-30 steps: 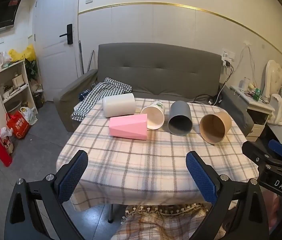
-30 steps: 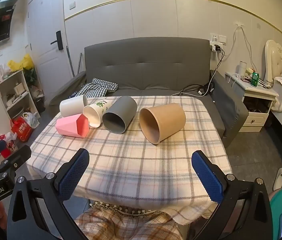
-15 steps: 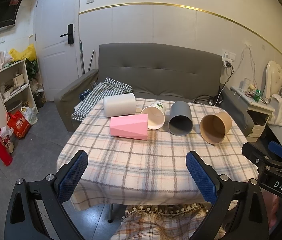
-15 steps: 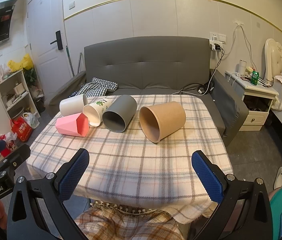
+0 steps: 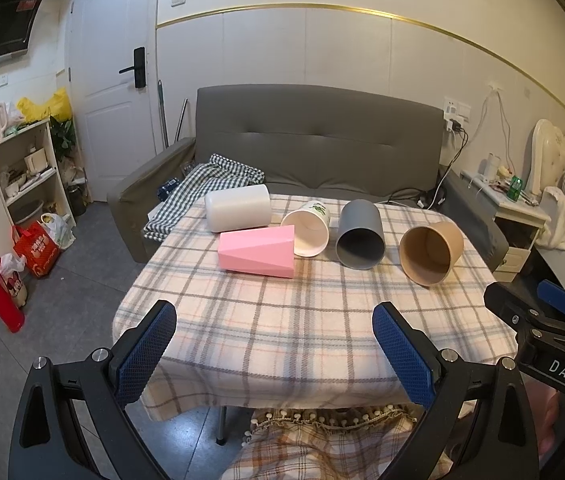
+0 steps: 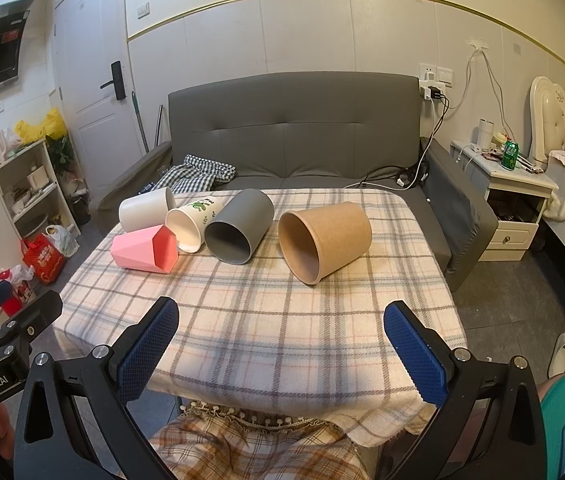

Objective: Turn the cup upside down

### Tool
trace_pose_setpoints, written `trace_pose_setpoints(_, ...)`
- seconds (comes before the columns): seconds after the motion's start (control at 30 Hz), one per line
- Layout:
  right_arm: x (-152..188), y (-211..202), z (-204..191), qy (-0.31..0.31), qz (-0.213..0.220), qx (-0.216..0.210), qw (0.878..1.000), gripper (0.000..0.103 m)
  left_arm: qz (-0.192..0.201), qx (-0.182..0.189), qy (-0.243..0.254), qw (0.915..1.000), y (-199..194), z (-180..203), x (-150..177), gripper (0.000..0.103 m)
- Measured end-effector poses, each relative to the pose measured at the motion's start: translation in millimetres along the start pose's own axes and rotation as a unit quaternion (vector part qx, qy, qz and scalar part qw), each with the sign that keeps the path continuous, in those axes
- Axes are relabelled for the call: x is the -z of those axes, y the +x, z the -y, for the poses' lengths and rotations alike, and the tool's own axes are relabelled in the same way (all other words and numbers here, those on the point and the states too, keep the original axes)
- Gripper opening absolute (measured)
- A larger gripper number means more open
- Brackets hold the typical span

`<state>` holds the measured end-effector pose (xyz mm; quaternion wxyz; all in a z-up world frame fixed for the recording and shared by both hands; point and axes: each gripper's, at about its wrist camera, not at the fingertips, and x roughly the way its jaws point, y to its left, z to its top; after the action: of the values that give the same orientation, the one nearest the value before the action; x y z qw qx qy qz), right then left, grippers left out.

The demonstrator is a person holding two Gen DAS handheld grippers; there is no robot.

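Lying on their sides across the far half of the checked bench (image 5: 282,320), five cups are seen, none yet turned mouth-down: from left to right, a white cylinder cup (image 5: 237,208), a pink faceted cup (image 5: 257,251) just in front of it, a white printed cup (image 5: 309,229) touching the pink one, a grey cup (image 5: 360,236) and, set a little apart, a brown paper cup (image 5: 431,252). Both tools are held back at the near edge, well apart from the cups; the left gripper (image 5: 274,348) is shown with its fingers spread wide and nothing between them, and the right gripper (image 6: 282,348) likewise stands open and empty. Which cup is meant cannot be told from the task wording. Rolling is judged the main risk: a round cup nudged by one finger before the other closes could be sent toward the sofa edge of the bench, and the thin paper wall could be crushed by a hard squeeze. The tight left-hand cluster could be disturbed by a wide approach. The cups' bases are largely hidden, contact between the grey and printed cups is possibly there but hard to make out, and each gripper's body is cut off at the frame bottom.
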<state>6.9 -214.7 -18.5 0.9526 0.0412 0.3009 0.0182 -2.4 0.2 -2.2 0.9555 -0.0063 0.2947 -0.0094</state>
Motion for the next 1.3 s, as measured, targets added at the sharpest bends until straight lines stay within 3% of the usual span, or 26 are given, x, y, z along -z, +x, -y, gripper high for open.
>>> trace_pose_setpoints(1.3,3,15,1,0.0,-0.004,-0.005,1.0,0.103,-0.009,0.012,0.011,0.9998,10,15,0,0.101)
